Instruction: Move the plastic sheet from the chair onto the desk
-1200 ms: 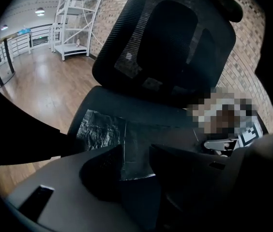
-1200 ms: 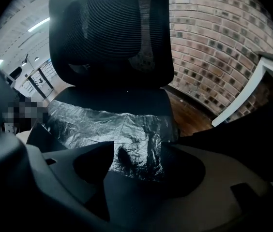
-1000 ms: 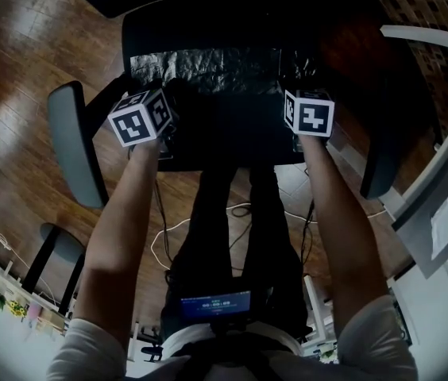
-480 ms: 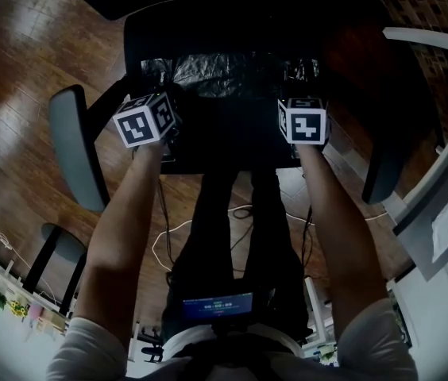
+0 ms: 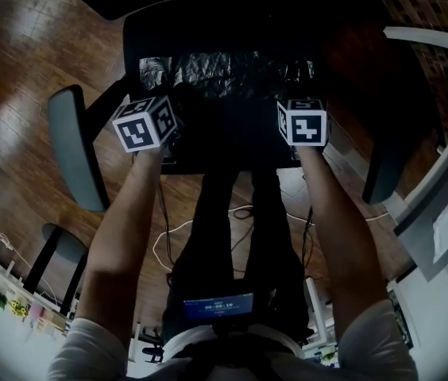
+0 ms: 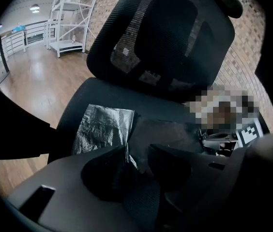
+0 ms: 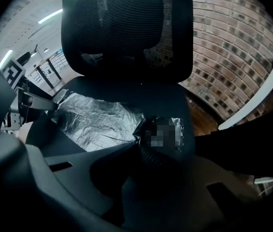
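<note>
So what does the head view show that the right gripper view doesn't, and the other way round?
Only the head view: the person's arms and legs, and cables on the wood floor.

Only the right gripper view: the fingers of the right gripper, which have just been closing and now pinch the edge of the sheet, plus ceiling lights.

Both: the chair with the crinkled sheet lying on its seat.
</note>
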`<action>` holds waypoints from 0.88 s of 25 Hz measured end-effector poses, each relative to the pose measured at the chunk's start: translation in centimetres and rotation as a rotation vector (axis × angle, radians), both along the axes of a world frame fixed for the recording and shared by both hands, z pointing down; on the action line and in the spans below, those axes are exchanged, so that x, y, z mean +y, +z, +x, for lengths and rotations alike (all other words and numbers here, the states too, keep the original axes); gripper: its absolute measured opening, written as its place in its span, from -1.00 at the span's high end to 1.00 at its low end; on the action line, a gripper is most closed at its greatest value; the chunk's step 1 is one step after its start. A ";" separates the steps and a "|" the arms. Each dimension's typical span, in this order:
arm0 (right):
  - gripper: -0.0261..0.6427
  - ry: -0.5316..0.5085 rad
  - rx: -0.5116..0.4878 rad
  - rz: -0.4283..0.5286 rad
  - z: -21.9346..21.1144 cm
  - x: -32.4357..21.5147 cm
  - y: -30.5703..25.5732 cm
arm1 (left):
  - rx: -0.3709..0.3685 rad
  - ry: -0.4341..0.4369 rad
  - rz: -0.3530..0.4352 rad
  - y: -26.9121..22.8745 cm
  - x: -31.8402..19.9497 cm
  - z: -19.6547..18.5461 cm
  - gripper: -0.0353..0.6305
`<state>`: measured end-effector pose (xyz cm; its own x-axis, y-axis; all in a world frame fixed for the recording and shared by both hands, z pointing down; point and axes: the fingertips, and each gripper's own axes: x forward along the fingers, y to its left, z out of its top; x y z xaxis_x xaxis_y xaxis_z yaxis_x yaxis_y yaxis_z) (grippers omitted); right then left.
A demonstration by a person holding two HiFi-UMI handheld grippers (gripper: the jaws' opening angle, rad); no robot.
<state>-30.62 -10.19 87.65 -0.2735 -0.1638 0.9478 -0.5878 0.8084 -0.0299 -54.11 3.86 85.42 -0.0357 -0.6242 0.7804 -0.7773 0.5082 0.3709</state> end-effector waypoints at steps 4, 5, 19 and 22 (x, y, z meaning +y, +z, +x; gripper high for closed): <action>0.85 -0.002 -0.018 -0.005 -0.6 0.0 -0.3 | -0.042 0.026 -0.006 -0.4 -0.5 0.1 0.28; 0.85 -0.002 -0.013 -0.009 -0.4 0.0 -0.1 | -0.059 0.033 -0.013 -0.4 -0.7 0.0 0.28; 0.86 -0.009 -0.018 -0.021 0.2 0.1 0.6 | -0.122 -0.006 -0.042 -0.9 0.0 -1.4 0.30; 0.86 -0.018 -0.042 -0.013 -0.7 0.0 0.1 | -0.127 0.015 -0.089 0.4 -0.2 -1.2 0.29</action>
<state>-31.32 -10.20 87.76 -0.3162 -0.1465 0.9373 -0.5715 0.8180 -0.0650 -55.28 3.65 85.84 -0.1289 -0.5543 0.8223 -0.8228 0.5226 0.2233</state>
